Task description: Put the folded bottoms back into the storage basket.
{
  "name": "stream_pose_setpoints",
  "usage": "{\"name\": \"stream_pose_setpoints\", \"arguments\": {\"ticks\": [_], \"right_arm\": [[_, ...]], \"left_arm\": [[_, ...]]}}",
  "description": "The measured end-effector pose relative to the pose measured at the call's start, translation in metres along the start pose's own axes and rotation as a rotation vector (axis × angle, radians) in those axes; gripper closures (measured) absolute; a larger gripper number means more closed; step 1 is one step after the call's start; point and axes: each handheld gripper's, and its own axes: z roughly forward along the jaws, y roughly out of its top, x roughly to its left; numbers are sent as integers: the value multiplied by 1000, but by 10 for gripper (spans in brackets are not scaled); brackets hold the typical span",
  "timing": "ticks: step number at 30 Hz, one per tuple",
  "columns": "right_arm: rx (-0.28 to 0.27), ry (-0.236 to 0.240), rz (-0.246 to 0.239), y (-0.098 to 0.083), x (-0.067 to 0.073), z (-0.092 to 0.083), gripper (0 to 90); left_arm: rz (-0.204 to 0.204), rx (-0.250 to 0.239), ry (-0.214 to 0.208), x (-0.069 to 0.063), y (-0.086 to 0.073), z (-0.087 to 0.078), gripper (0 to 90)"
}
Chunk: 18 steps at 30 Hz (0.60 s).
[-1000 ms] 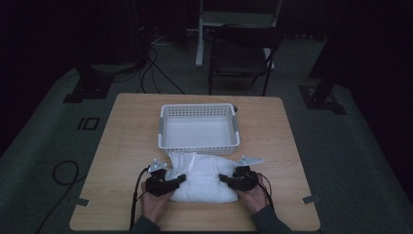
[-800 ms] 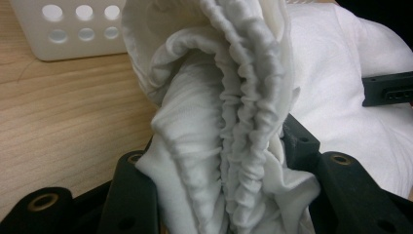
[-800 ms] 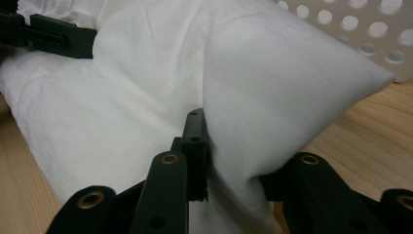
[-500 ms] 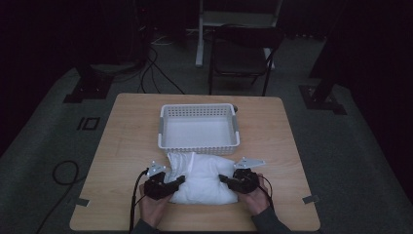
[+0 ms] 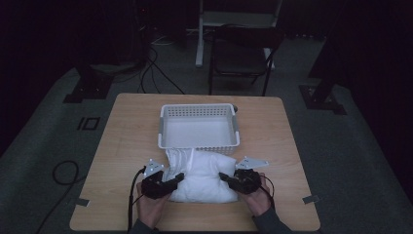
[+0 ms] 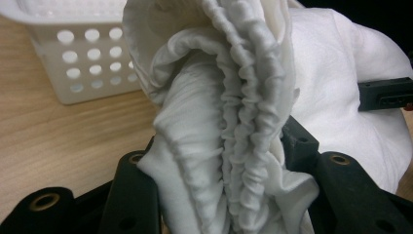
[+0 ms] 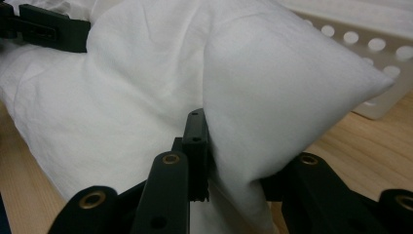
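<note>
White perforated plastic basket (image 5: 198,127), rectangular, round-holed walls: sat on the pale wood-grain desk (image 5: 126,146), its interior white and apparently empty. Soft white fabric pillow-like bundle (image 5: 202,173), plump, one edge gathered in ruched elastic folds: lay on the desk just in front of the basket. Left gripper (image 6: 221,195) fingers pinched the ruched edge; right gripper (image 7: 234,170) fingers pinched a smooth corner.

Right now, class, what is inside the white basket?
The basket looks empty: its pale floor shows in the high view. Its near strip is hidden by the front wall and the white cloth bunched against it, held by the left tool and right tool.
</note>
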Motion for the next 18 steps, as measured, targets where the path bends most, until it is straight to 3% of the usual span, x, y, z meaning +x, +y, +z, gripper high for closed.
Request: {"name": "stream_pose_setpoints", "arguments": {"ticks": [18], "right_arm": [[-51,-12,-41,24,7,-14,721]], "left_arm": [[4,-42,3,-5,21,-18,541]]}}
